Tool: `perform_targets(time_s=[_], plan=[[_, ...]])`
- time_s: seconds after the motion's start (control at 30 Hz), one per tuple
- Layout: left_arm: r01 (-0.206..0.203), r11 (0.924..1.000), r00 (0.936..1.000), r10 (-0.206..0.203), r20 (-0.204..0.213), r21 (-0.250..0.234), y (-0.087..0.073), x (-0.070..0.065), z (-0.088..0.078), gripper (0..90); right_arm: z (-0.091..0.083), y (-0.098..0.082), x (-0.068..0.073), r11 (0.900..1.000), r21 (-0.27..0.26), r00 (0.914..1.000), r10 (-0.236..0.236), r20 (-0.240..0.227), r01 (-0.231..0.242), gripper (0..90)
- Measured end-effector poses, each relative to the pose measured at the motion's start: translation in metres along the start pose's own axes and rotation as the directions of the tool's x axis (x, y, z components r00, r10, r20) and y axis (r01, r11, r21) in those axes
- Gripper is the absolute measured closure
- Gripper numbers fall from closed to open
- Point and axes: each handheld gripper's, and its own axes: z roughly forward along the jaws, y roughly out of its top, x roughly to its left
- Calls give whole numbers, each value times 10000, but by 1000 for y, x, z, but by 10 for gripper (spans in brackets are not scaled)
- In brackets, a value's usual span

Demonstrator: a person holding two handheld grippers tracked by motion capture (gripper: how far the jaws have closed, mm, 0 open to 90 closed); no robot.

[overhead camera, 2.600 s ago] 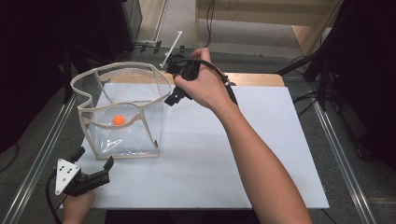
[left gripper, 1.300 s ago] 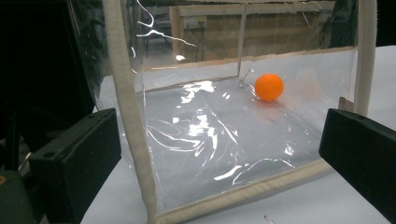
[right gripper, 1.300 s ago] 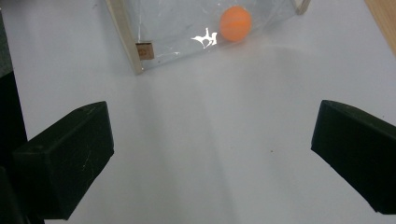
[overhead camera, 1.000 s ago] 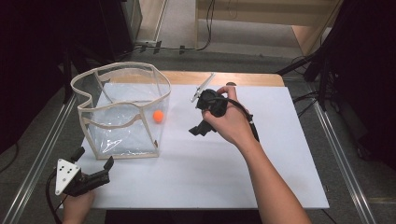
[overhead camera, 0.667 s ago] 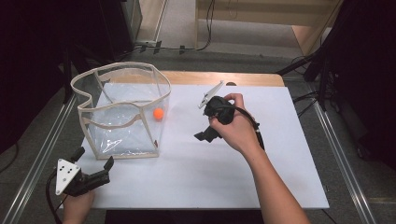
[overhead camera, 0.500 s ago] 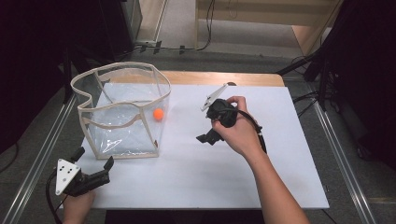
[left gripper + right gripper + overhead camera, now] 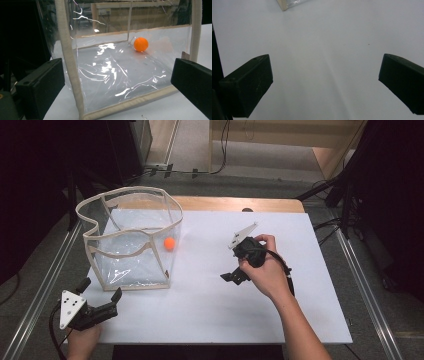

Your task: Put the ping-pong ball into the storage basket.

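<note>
The ball lies inside the clear bag, well ahead of the left gripper, whose jaws gape wide at the bag's near corner. The right gripper hangs apart over bare table, jaws spread, holding nothing.
</note>
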Motion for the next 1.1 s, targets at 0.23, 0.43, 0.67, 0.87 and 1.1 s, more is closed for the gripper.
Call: perform_targets(time_s=[0.23, 0.43, 0.67, 0.87, 1.1], plan=[[-7, 10000, 10000, 7, -8, 2, 0, 0, 0, 0, -4, -16, 0, 9996, -228, 9997, 183, 133, -179, 0], [-45, 10000, 10000, 45, -22, 26, 0, 0, 0, 0, -7, -28, 1, 9988, -402, 9993, 295, 231, -285, 0], [9, 10000, 10000, -9, -6, -4, 0, 0, 0, 0, -10, -38, 2, 9972, -588, 9983, 491, 329, -471, 0], [34, 10000, 10000, -34, -16, -15, 0, 0, 0, 0, -15, -47, 3, 9950, -804, 9971, 624, 436, -588, 0], [15, 10000, 10000, -15, -5, -11, 0, 0, 0, 0, -16, -65, 2, 9904, -1008, 9939, 995, 467, -944, 0]])
